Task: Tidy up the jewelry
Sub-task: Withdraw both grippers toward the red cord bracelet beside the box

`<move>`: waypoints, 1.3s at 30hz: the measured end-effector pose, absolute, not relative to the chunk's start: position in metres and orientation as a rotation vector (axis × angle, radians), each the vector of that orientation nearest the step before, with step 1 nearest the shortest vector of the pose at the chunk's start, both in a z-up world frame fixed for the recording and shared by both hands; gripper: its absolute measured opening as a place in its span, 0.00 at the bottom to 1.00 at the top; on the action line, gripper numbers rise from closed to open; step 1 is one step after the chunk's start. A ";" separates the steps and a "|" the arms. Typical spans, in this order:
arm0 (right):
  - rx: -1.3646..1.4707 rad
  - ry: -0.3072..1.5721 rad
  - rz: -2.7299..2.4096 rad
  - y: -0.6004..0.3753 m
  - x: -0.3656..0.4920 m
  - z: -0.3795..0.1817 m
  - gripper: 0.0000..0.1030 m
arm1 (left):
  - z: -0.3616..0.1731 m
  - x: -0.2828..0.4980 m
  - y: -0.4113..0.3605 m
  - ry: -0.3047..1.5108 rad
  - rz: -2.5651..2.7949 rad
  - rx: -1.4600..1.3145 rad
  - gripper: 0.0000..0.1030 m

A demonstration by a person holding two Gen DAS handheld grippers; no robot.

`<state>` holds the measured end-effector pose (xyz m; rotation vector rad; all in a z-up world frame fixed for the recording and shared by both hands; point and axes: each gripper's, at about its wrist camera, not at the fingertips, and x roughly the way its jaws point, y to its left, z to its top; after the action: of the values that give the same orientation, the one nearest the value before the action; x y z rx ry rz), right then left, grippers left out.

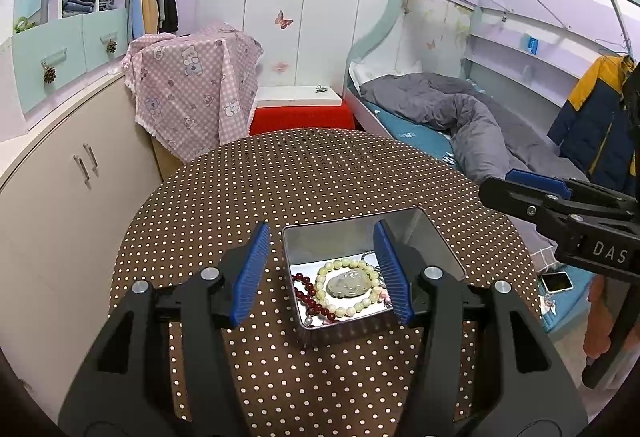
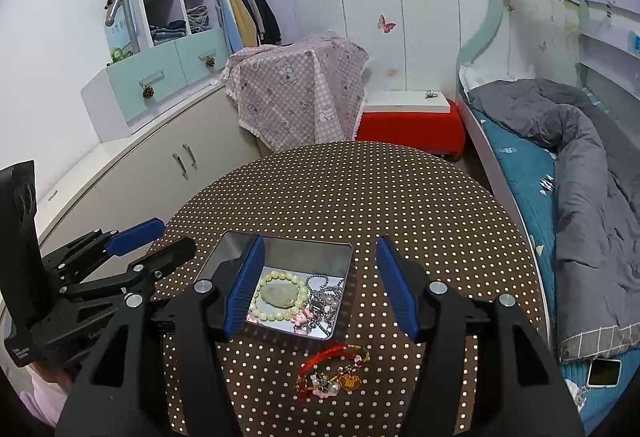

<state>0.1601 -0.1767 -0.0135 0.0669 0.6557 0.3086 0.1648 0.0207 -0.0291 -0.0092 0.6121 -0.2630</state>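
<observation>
A shiny metal tin (image 1: 434, 243) (image 2: 224, 251) sits on the round brown polka-dot table (image 1: 320, 173) (image 2: 360, 189). Inside it lie a pale green bead bracelet (image 1: 362, 307) (image 2: 276, 315) around a jade pendant (image 1: 346, 283) (image 2: 280, 295), a dark red bead bracelet (image 1: 308, 291), and silver chains (image 2: 324, 297). A red cord bracelet with charms (image 2: 336, 371) lies on the table in front of the tin. My left gripper (image 1: 320, 273) stands open above the tin's near side, holding nothing. My right gripper (image 2: 320, 285) stands open above the tin's right part, also holding nothing.
A cabinet with handles (image 1: 86, 161) runs along the left. A pink cloth-covered object (image 1: 192, 85) and a red stool (image 1: 300, 117) stand behind the table. A bed with a grey duvet (image 1: 460, 117) is to the right. A phone (image 2: 604, 373) lies on the bed.
</observation>
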 end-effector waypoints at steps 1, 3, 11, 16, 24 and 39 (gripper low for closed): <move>0.068 0.656 0.305 -0.178 0.159 -0.014 0.53 | -0.029 0.163 0.020 0.611 -0.266 -0.010 0.52; 0.075 0.656 0.296 -0.182 0.155 -0.015 0.53 | -0.028 0.159 0.018 0.610 -0.278 -0.010 0.52; 0.100 0.665 0.251 -0.199 0.142 -0.022 0.59 | -0.029 0.144 0.005 0.613 -0.324 -0.007 0.61; 0.132 0.673 0.219 -0.216 0.137 -0.028 0.61 | -0.034 0.136 -0.008 0.632 -0.373 0.002 0.65; 0.170 0.716 0.174 -0.238 0.128 -0.048 0.63 | -0.051 0.129 -0.038 0.701 -0.477 0.042 0.67; 0.214 0.851 0.159 -0.253 0.124 -0.095 0.63 | -0.095 0.140 -0.076 0.805 -0.535 0.089 0.33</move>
<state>0.1238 -0.2534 -0.0953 0.2138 0.8515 0.1587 0.1404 -0.0756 -0.0952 0.0888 0.8047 -0.5347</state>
